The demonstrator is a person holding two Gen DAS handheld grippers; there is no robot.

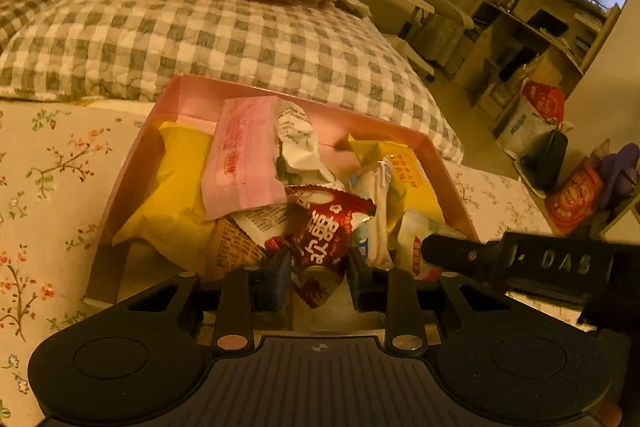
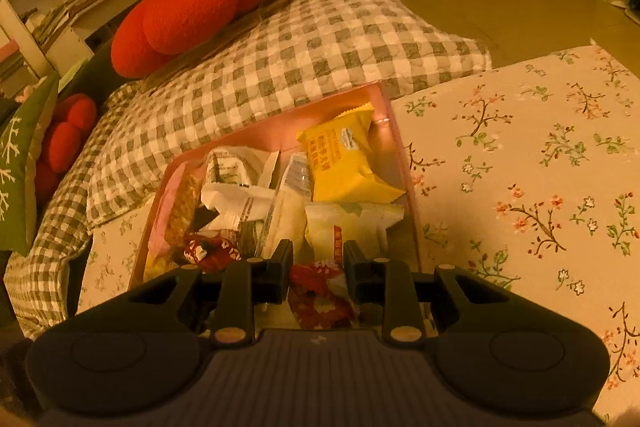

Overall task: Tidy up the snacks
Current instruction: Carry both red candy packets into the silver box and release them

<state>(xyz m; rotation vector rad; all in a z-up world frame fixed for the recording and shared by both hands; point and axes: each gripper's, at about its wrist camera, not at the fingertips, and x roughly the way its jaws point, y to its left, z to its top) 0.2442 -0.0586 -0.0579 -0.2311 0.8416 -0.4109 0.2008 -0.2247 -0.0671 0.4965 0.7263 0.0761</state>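
My left tool (image 1: 318,267) is pinching a red snack packet (image 1: 320,227) over the pink box (image 1: 132,163) on the bed. My right tool (image 2: 318,269) is pinching another red packet (image 2: 316,293) there.

Both wrist views look steeply down, close over the shared pink box (image 1: 176,99) of snacks, from opposite sides.

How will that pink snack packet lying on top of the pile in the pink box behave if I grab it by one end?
The pink packet looks like thin film, flat and creased, so it will probably droop. It seems light for its size, resting on the yellow packet without denting it. Its glossy wrapper may slip, and lifting it could disturb the white wrapper beside it.
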